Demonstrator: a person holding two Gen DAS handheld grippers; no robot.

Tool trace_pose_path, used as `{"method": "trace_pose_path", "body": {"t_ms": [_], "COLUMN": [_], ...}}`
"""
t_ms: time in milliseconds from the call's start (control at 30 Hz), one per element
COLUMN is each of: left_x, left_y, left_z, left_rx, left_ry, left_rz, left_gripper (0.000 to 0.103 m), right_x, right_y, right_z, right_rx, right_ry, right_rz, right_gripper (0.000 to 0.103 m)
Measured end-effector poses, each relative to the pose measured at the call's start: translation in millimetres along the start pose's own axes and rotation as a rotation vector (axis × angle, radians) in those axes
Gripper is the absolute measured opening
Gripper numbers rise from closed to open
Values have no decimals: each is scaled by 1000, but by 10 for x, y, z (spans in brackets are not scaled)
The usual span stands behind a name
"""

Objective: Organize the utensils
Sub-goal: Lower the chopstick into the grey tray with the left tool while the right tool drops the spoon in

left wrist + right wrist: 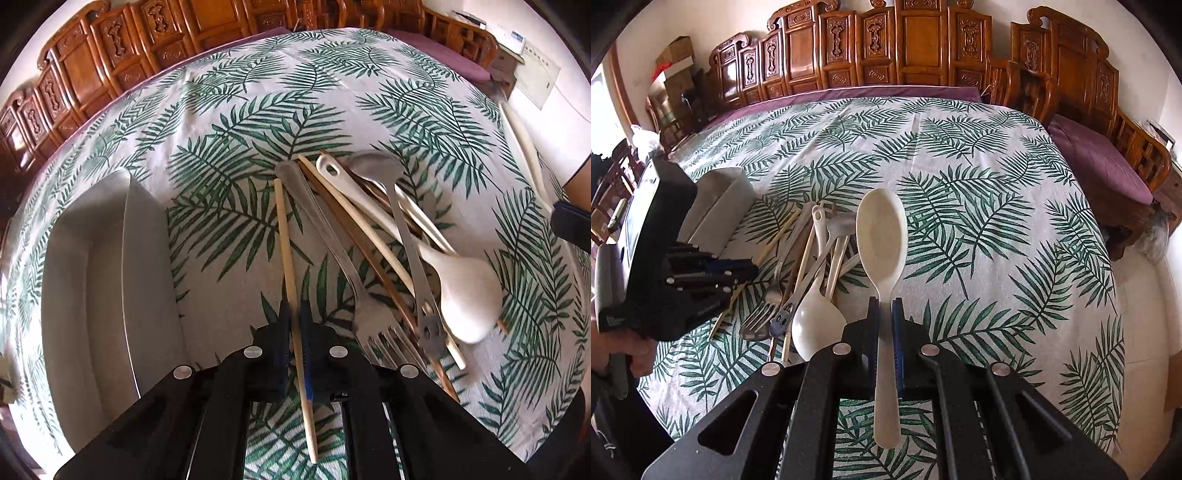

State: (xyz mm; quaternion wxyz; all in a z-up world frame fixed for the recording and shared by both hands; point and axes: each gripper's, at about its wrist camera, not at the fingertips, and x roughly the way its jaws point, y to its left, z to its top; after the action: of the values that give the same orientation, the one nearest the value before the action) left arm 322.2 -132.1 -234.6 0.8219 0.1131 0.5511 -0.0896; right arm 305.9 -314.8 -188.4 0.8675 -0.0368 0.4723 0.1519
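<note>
My left gripper [294, 314] is shut on a pale bamboo chopstick [286, 236] that points away over the leaf-print tablecloth. Left of it stands a white utensil holder [92, 258]. To its right lies a pile of utensils: a steel fork [332, 240], a white spoon [465, 295], a steel spoon [376, 168] and brown chopsticks [354, 236]. My right gripper [885, 310] is shut on a cream spoon [881, 236], held bowl-forward above the cloth. The right wrist view shows the left gripper [750, 271], the pile [809, 277] and the holder [716, 206].
The table [997, 221] is covered by a green leaf-print cloth. Carved wooden chairs [905, 48] line its far edge, and a purple-cushioned bench [1097, 162] stands at the right. A person's hand [639, 354] holds the left gripper.
</note>
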Motion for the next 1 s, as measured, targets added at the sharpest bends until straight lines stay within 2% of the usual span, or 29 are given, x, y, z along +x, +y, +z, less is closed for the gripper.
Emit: {"method": "trace_pose_path", "body": {"t_ms": [67,567,800,1000], "left_x": [-48,-852,-1057,-1180], "left_y": [30,425,769,1034], "left_z": [-29,-135,-147,-178], "left_rx": [-14,-78,-131,-164], "left_ry": [-1,-156,-183,-193], "left_rz": [-14,-66,-75,-114], "left_gripper": [4,4,4,4], "right_x": [11,-114,-316,-356], "right_y": [24,554,845,1119], "right_z": [-6,24,195,370], "right_rx": [-6,-73,-75,-87], "right_ry": [3,-1,-44,-34], "right_rz": [-1,35,70,81], "right_gripper": [8,8,8,8]}}
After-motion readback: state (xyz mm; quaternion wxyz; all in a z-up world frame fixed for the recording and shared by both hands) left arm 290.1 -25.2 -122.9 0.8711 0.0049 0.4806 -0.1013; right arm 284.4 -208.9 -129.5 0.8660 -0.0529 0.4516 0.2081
